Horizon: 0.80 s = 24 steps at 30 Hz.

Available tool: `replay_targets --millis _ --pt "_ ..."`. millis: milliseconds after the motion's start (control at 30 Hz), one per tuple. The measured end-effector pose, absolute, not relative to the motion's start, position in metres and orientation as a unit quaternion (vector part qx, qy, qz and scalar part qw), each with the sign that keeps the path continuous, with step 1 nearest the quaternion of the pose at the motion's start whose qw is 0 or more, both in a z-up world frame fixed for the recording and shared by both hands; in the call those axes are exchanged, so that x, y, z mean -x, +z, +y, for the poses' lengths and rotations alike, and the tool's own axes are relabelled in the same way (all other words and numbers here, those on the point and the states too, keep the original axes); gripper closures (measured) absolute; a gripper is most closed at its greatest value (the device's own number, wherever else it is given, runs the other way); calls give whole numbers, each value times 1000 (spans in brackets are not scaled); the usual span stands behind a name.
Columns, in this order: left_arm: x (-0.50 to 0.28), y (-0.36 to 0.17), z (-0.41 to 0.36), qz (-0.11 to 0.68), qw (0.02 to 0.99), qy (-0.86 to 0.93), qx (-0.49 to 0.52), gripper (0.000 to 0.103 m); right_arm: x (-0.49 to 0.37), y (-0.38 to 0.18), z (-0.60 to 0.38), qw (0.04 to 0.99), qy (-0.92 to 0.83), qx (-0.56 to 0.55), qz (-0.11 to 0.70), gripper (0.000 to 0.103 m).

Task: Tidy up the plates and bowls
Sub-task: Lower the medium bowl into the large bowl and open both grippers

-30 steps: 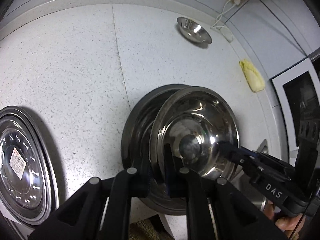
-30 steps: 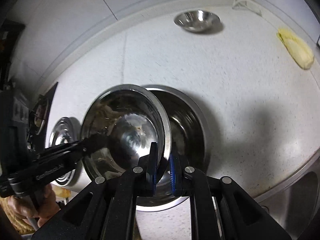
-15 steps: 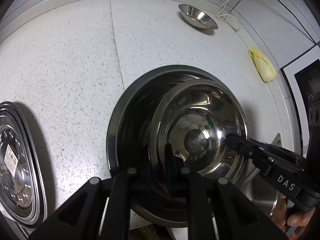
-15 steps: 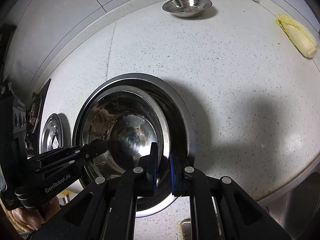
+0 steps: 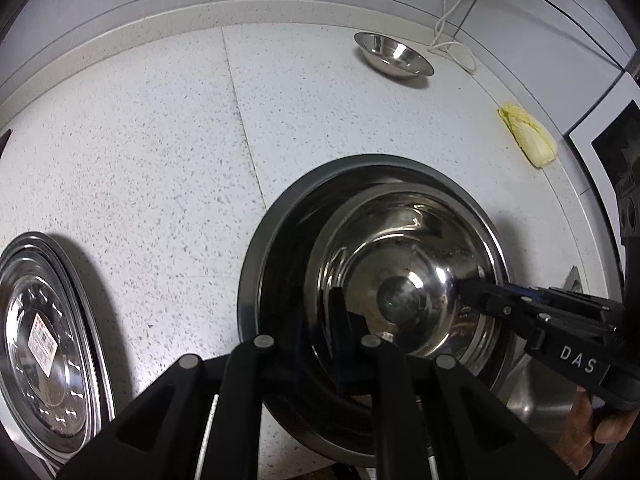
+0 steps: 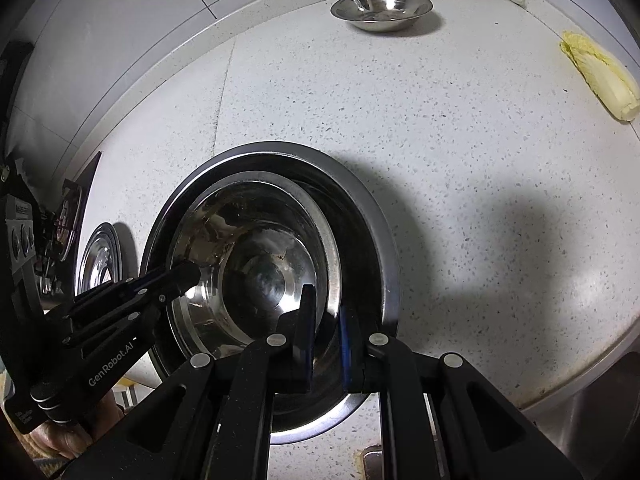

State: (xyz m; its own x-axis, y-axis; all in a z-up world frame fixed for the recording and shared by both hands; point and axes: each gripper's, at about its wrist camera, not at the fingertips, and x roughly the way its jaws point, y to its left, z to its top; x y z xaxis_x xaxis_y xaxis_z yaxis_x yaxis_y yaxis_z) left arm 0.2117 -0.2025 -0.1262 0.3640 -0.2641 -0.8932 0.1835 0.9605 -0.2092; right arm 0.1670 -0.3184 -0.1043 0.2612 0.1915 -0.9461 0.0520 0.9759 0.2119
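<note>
Two grippers grip one steel bowl (image 5: pixel 404 276) by opposite sides of its rim. The left gripper (image 5: pixel 320 328) has its fingers narrowed onto the near-left rim, one finger inside the bowl and one outside. The right gripper (image 6: pixel 326 332) is clamped on the opposite rim in the same manner, with its blue-padded fingers (image 6: pixel 345 344) drawn tight against the thin metal. This bowl sits inside a larger dark basin (image 5: pixel 276 248), which rests on the speckled desk (image 5: pixel 160 160) close to its front edge. The bowl lies off-centre in the basin, nearer the right gripper's side.

A second, smaller steel bowl (image 6: pixel 382 6) stands well apart at the back of the desk, near the wall. A perforated steel plate (image 5: pixel 44 344) bearing a barcode label lies to the left of the basin. A head of cabbage (image 5: pixel 528 136) lies on the desk at the right. A hand (image 6: pixel 60 432) holds the left gripper's handle.
</note>
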Motion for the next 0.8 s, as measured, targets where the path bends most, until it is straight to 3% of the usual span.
replay_targets --millis 800 --pt "-201 -117 -206 488 863 -133 -6 91 -162 -102 -311 799 43 -77 595 94"
